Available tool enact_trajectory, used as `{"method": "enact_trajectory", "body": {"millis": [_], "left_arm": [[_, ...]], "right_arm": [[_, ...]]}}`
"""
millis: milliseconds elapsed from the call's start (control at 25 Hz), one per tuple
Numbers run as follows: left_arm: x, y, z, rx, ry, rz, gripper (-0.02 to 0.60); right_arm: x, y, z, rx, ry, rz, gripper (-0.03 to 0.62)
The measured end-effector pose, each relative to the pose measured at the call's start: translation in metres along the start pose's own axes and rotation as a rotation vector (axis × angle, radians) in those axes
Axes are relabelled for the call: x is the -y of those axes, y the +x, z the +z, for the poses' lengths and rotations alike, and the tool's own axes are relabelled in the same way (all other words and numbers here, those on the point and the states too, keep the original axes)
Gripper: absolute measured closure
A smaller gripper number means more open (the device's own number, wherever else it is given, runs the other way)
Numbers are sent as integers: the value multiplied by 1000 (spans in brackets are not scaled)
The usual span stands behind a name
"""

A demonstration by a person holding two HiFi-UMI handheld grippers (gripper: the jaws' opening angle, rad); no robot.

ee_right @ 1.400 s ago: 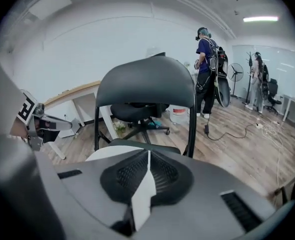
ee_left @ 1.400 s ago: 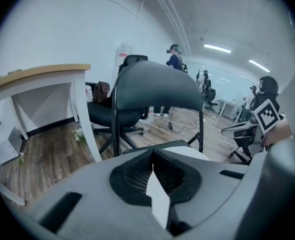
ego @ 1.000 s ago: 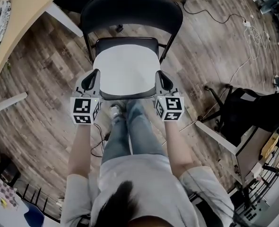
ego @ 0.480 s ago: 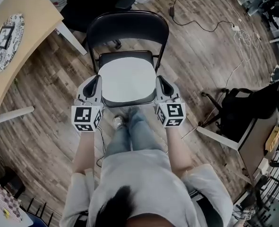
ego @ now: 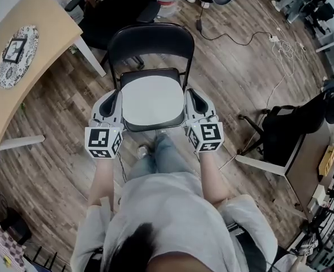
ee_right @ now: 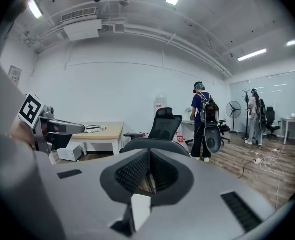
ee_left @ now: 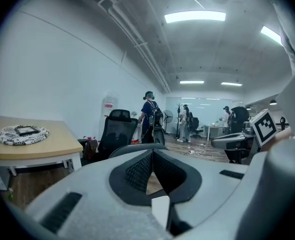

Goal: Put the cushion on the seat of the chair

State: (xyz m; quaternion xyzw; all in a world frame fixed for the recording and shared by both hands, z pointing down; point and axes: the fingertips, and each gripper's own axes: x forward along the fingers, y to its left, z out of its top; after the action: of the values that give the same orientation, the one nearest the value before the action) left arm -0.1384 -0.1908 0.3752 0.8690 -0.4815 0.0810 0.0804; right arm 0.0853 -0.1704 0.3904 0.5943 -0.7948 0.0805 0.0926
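Both grippers (ego: 116, 94) (ego: 189, 93) still flank cushion (ego: 153, 100) (now on seat (ego: 153, 127)).

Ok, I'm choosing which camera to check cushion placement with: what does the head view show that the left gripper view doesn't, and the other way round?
Head view only: the white cushion lying on the chair seat, a gripper at each side. Left gripper view only: the left gripper with its jaws closed at the tips, and people standing far down the room. Both: the right gripper and the wooden table with the round mat.
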Motion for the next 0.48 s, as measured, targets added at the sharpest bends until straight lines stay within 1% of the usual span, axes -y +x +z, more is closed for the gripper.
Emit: {"method": "enact_trajectory", "body": {"millis": [280,480], "left_arm": [[6,-17,28,41,11,-2,571],[11,-27,46,76,19,1,571]], "right_arm": [[-5,-19,35,68,-20,-5,572],[-9,-31,53,98,-44,-13,572]]}}
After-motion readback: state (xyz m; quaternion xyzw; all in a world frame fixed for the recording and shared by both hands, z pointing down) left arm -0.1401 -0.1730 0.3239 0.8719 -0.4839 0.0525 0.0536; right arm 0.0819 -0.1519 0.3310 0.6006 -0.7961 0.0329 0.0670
